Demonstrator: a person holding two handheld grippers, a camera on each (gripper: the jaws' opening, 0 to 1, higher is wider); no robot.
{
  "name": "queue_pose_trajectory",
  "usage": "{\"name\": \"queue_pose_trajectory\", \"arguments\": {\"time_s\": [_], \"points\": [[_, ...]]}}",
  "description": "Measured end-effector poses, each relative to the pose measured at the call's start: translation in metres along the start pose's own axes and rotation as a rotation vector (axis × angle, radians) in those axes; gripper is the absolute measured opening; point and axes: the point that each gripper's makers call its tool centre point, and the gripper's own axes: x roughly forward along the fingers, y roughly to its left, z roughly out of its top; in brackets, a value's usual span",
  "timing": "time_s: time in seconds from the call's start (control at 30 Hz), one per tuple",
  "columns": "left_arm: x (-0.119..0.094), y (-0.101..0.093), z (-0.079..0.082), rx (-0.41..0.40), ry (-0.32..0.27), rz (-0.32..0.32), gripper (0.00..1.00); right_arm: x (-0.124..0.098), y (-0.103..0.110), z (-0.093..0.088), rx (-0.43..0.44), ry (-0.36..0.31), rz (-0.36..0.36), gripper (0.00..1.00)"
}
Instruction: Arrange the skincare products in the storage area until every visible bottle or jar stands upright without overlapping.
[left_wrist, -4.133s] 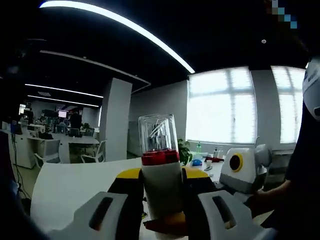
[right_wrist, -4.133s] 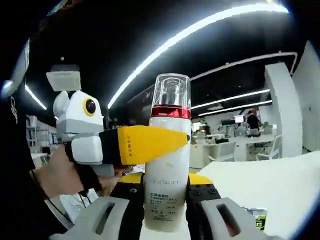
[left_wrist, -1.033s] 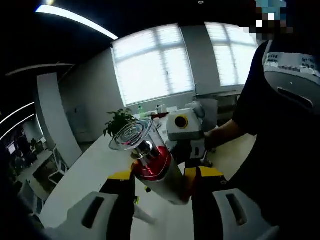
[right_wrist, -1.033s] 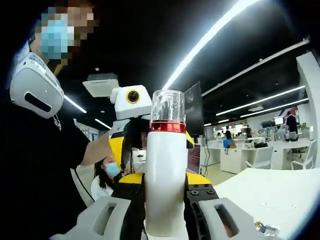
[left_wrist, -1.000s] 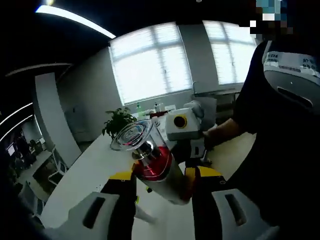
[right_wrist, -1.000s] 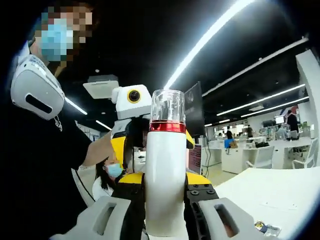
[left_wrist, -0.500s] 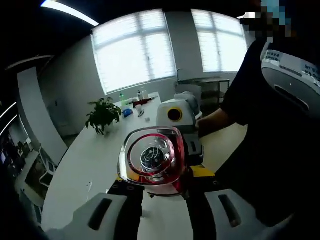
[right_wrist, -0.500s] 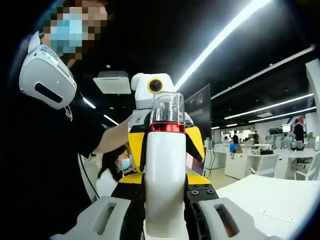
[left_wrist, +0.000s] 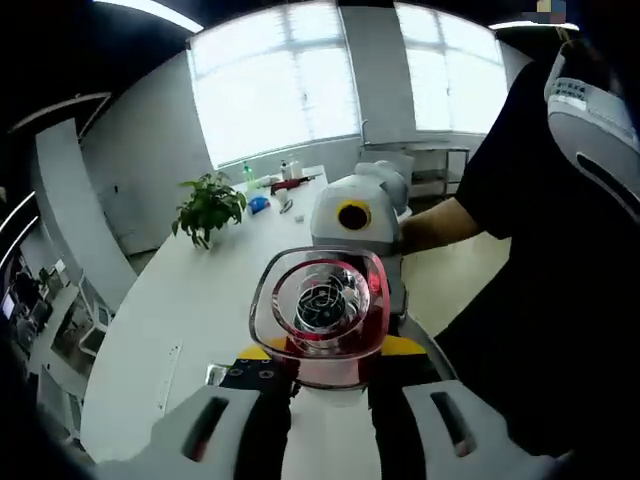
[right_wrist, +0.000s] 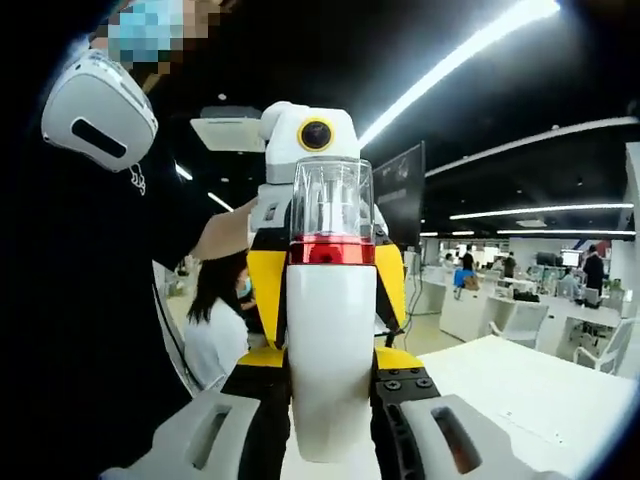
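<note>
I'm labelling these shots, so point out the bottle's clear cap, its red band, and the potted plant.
clear cap (right_wrist: 331, 198), right gripper view, middle of its front wall
red band (right_wrist: 331, 251), right gripper view, centre of the ring
potted plant (left_wrist: 209, 206), left gripper view, its leaves

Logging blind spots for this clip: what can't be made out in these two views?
- Storage area and other skincare products: neither is in frame; both views face the office.
- Bottle base, right gripper view: cut off by the bottom edge between the right claw.
- Bottle body, left gripper view: hidden behind its own clear cap, seen end-on.
- Left claw fingertips, right gripper view: hidden behind the bottle.
- Small items on the far table, left gripper view: too small.
</note>
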Motion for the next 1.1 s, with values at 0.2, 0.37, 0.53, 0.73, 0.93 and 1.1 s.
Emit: {"name": "queue_pose_trajectory", "arguments": {"time_s": [0.2,0.37,0.53,0.73,0.93,1.1], "points": [[0.008,0.010,-0.005,-0.078,-0.028,0.009,0.30,-0.008,-0.020,-0.002,0.019,-0.009,-0.084,0.41],[0.013,0.015,-0.008,-0.103,-0.051,0.010,0.30,-0.014,-0.023,-0.016,0.045,0.018,-0.109,0.50],[0.027,0.031,-0.016,-0.089,-0.037,0.033,0.30,-0.028,-0.030,-0.057,0.089,0.128,-0.188,0.64],[0.063,0.057,-0.042,-0.104,0.000,0.044,0.30,-0.055,-0.026,-0.129,0.201,0.264,-0.284,0.78],[0.090,0.078,-0.066,-0.142,0.003,0.048,0.30,-0.083,-0.025,-0.182,0.291,0.350,-0.405,0.91],[0.112,0.091,-0.085,-0.135,0.012,0.054,0.30,-0.101,-0.030,-0.211,0.318,0.391,-0.513,0.94]]}}
